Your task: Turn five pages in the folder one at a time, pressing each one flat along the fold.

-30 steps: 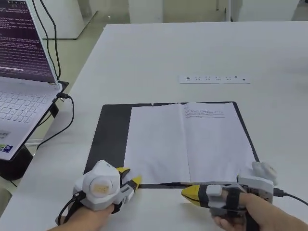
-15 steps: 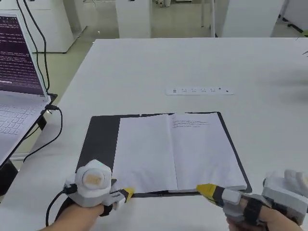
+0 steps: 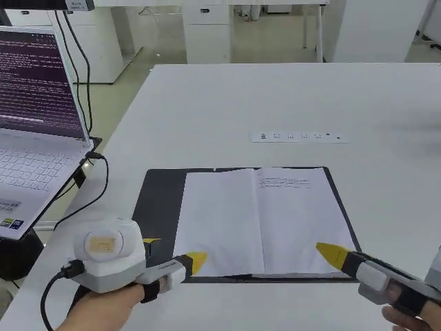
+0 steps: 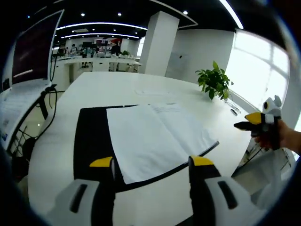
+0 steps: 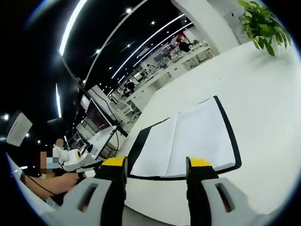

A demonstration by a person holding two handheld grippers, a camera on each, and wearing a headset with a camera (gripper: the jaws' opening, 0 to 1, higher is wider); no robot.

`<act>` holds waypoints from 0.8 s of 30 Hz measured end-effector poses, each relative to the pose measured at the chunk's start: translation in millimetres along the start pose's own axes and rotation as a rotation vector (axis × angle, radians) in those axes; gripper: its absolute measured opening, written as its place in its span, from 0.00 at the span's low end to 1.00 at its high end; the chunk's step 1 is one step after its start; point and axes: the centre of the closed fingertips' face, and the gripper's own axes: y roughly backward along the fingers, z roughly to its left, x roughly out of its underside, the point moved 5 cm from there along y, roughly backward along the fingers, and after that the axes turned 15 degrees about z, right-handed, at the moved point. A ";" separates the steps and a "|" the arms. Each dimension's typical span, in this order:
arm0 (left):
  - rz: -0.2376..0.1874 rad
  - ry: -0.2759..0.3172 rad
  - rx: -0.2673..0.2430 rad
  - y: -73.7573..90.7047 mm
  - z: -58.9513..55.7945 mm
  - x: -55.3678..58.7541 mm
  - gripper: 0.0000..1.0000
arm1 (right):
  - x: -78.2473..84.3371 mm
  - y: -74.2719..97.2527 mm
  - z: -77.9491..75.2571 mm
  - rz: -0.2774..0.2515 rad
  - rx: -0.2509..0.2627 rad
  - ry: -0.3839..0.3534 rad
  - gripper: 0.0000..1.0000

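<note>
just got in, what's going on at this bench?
A person holds a hand-held gripper in each hand at the near edge of an open folder on a white table. The left hand-held gripper is by the folder's lower left, the right hand-held gripper by its lower right corner; both have jaws open and grip nothing. The pages lie flat. A laptop stands to the left.

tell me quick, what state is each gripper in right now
Left gripper: open, holding nothing, by the near edge of the folder.
Right gripper: open, holding nothing.
</note>
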 end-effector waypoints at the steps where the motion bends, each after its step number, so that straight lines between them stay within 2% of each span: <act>1: -0.020 0.001 -0.009 6.3 -2.1 -0.6 0.72 | -1.2 3.3 -2.4 -0.012 0.023 0.022 0.57; 2: -0.022 -0.004 -0.011 9.5 -3.7 0.0 0.77 | -1.2 5.4 -4.3 -0.011 0.040 0.038 0.62; 3: -0.021 -0.011 -0.013 13.0 -5.4 1.0 0.78 | -0.1 7.8 -6.0 -0.001 0.054 0.061 0.67; 5: -0.029 -0.035 -0.035 22.2 -8.6 3.3 0.79 | 2.5 14.0 -11.4 0.007 0.085 0.086 0.71; 9: -0.043 -0.010 -0.053 36.2 -12.9 10.4 0.88 | 11.4 25.4 -23.8 0.042 0.114 0.122 0.72; 13: -0.060 0.023 -0.057 47.0 -17.3 15.7 0.89 | 16.5 33.2 -31.3 0.059 0.131 0.155 0.73; 17: -0.062 0.001 -0.078 51.5 -21.8 16.9 0.90 | 16.2 36.0 -33.7 0.054 0.129 0.153 0.74; 19: -0.070 0.002 -0.079 52.5 -24.4 16.1 0.94 | 15.8 36.0 -34.0 0.049 0.130 0.156 0.74; 24: -0.063 -0.006 -0.088 52.3 -27.8 18.5 0.96 | 17.7 33.7 -36.8 0.070 0.125 0.162 0.75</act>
